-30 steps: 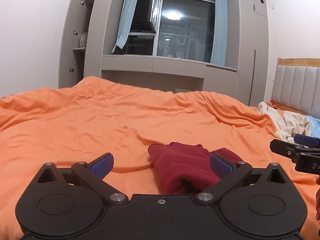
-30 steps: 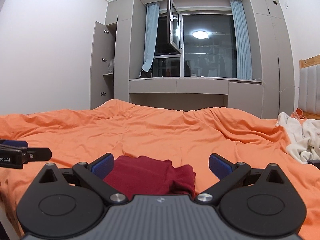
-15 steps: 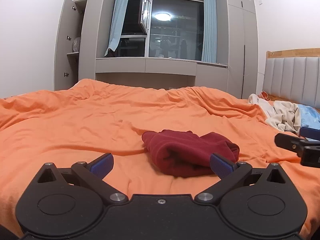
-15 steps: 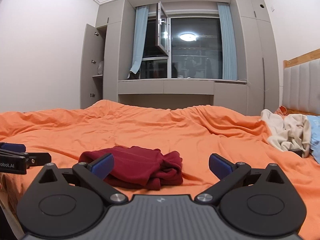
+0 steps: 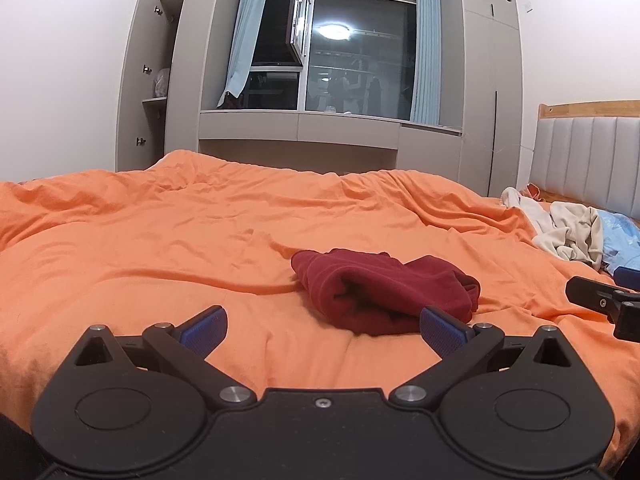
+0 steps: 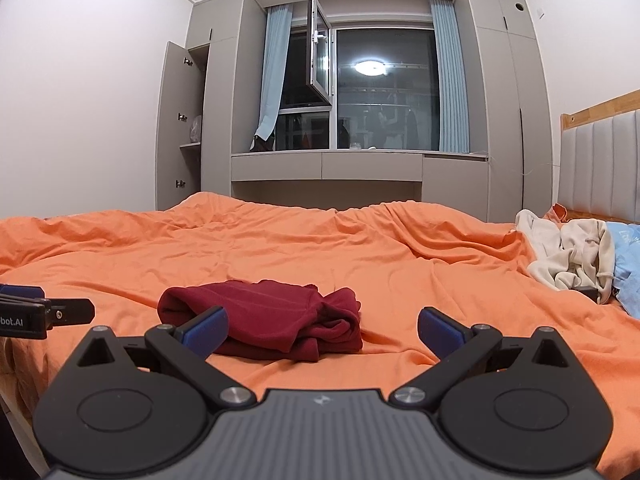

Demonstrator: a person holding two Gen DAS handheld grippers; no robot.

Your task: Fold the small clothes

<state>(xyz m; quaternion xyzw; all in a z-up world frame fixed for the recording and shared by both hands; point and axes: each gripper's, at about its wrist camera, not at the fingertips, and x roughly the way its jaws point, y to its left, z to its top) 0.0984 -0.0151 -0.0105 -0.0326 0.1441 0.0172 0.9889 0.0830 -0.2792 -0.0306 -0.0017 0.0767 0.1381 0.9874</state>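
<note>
Bedding first: we see an orange duvet (image 5: 160, 248) spread over the bed, rumpled in long creases, and on it a dark red garment (image 5: 384, 292) bunched into a loose, thick fold near the middle. Our left hand-held gripper (image 5: 322, 326) is held low and level over the near edge of the bed, pointing toward the window (image 5: 360, 52), its blue pads (image 5: 204, 326) spread wide with nothing between them; the garment lies just beyond and slightly to the right of its centre line, and the right pad overlaps the garment's near edge in that view, though we cannot tell if they touch. Our right hand-held gripper (image 6: 322, 326) takes the same level, forward-pointing pose, released and empty as well, with the garment (image 6: 272, 316) ahead and to its left, behind its left pad (image 6: 204, 328). Each gripper shows at the edge of the other's view, so the two sit side by side, apart, with the garment between them and a little ahead. Far right on the bed, near the padded headboard (image 5: 588, 160), we see a cream garment (image 5: 568, 232) in a heap beside a light blue cloth (image 5: 620, 236). A grey cupboard (image 6: 180, 128) stands open left of the window.
</note>
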